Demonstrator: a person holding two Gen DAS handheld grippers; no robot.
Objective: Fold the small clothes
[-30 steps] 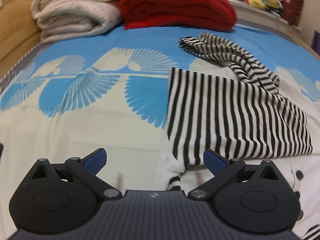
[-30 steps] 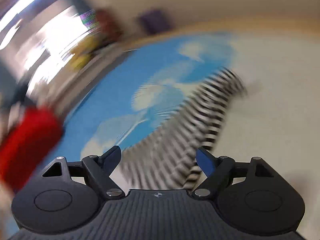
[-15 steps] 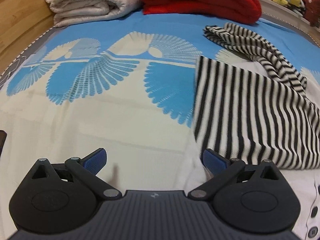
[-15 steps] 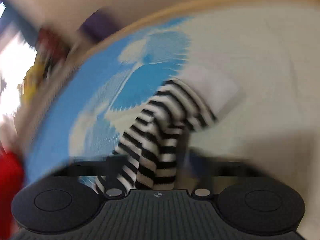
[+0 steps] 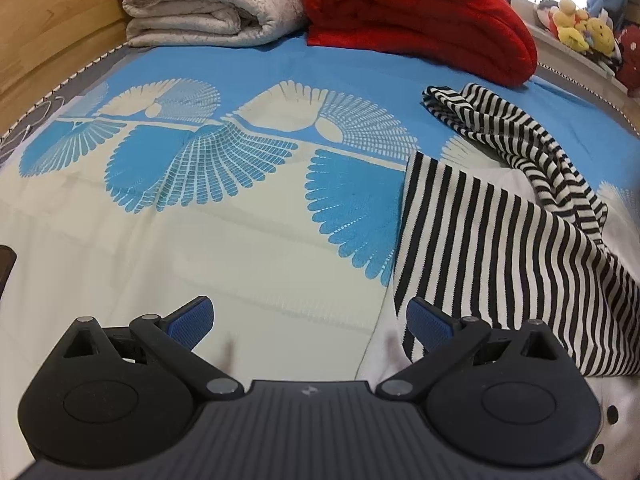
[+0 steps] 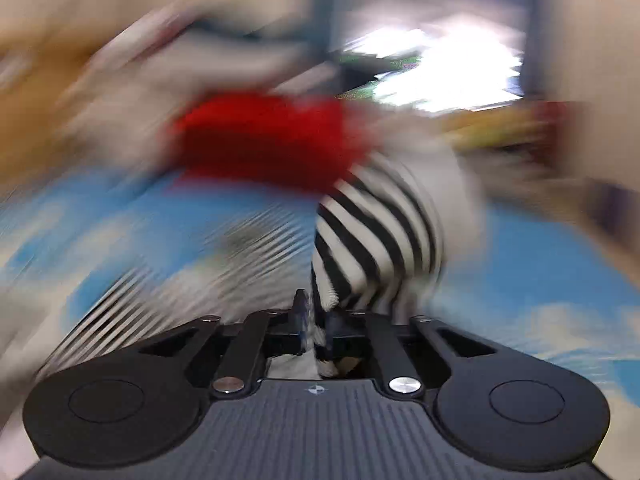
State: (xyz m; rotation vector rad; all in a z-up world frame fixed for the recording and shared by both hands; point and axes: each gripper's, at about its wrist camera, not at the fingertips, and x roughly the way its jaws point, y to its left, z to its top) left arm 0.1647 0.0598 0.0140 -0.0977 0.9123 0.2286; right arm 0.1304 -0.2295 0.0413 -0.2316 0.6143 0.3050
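Bedspread (image 5: 256,264) carries the striped garment (image 5: 500,248) below the red blanket (image 5: 420,16). Right claw (image 6: 316,326), seemingly clamped on its sleeve (image 6: 380,232) though it has just been opening, mid-fold; left claw (image 5: 310,320), apart, should next pin the hem.

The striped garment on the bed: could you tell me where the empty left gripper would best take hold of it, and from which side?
Probably the near left corner of the striped garment, beside the open left gripper. That edge lies straight and flat on the bedsheet, so a low approach from the bare sheet on the left could pinch it. The right gripper is shut on another striped piece.
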